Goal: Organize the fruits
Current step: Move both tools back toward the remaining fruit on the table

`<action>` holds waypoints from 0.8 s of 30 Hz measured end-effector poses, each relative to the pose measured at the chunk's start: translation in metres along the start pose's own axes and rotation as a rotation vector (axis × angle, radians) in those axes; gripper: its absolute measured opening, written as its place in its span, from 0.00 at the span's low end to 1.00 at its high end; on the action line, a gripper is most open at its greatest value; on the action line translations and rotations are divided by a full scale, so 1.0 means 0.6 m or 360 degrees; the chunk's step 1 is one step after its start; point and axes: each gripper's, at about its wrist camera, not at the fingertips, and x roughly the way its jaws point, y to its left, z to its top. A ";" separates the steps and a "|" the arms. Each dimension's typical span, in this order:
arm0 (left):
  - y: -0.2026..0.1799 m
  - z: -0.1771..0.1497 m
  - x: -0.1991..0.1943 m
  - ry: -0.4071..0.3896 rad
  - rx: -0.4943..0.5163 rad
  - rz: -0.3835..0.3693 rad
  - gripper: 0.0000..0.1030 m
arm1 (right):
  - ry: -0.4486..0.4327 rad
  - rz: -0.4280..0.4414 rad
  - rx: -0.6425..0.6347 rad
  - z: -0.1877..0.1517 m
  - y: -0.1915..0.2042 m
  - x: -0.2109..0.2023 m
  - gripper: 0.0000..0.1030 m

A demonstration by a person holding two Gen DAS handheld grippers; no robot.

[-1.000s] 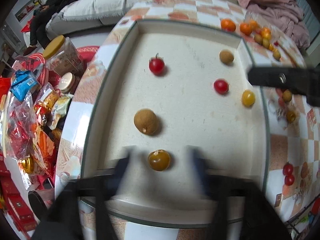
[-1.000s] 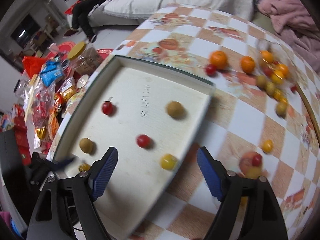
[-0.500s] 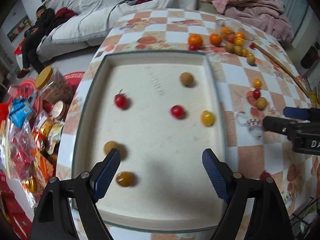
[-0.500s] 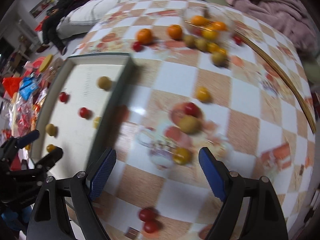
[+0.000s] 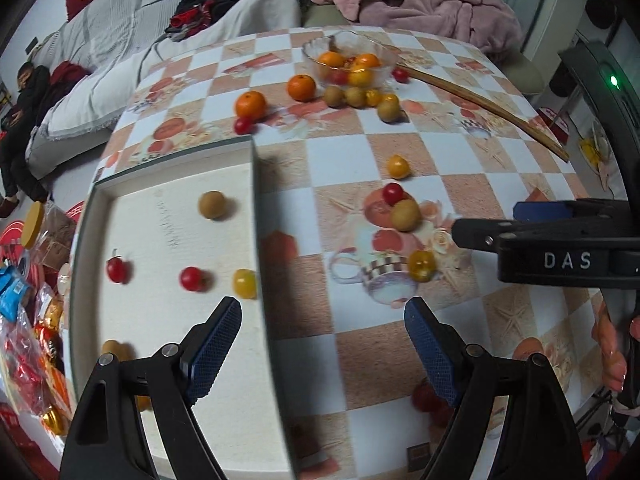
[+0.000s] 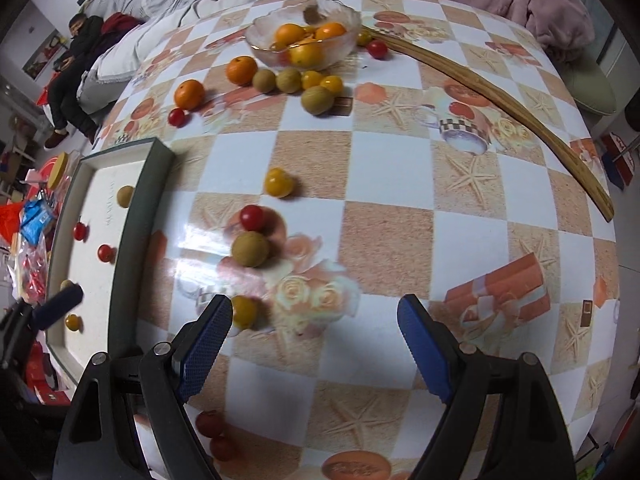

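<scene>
Left gripper (image 5: 322, 342): held with its blue pads wide apart and nothing between them, above the tray's right rim.
Right gripper (image 6: 314, 338): spread wide as well, nothing gripped, over the checkered table (image 6: 384, 240) to the right of the tray.
Tray (image 5: 256, 208): set at the table's left edge; two red tomatoes (image 5: 191, 279), a yellow tomato (image 5: 245, 283) and a brown fruit (image 5: 211, 204) are seen inside, the yellow one just beside the right rim.
Loose fruit right of the tray: a red tomato (image 6: 252, 217) touching a brown fruit (image 6: 249, 249), a yellow tomato (image 6: 278, 182) beyond them, another yellow one (image 6: 243, 311) beside the right gripper's left pad.
Glass bowl (image 6: 260, 40): well beyond the tray, filled with oranges.
Wooden stick (image 6: 500, 96): laid far right of the tray.
</scene>
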 end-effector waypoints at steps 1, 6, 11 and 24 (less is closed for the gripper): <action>-0.010 0.002 0.006 0.0005 -0.0001 -0.0004 0.82 | 0.0003 0.0008 0.0004 0.004 -0.005 0.002 0.85; -0.038 0.013 0.026 0.0006 -0.0042 -0.0029 0.82 | -0.0012 0.0055 -0.0004 0.040 -0.015 0.014 0.85; -0.059 0.021 0.048 0.0004 -0.0073 -0.0014 0.82 | -0.0014 0.0118 -0.0058 0.080 -0.008 0.031 0.85; -0.098 0.037 0.090 -0.0008 -0.0034 0.0053 0.82 | 0.0070 0.0215 -0.0245 0.123 0.029 0.090 0.51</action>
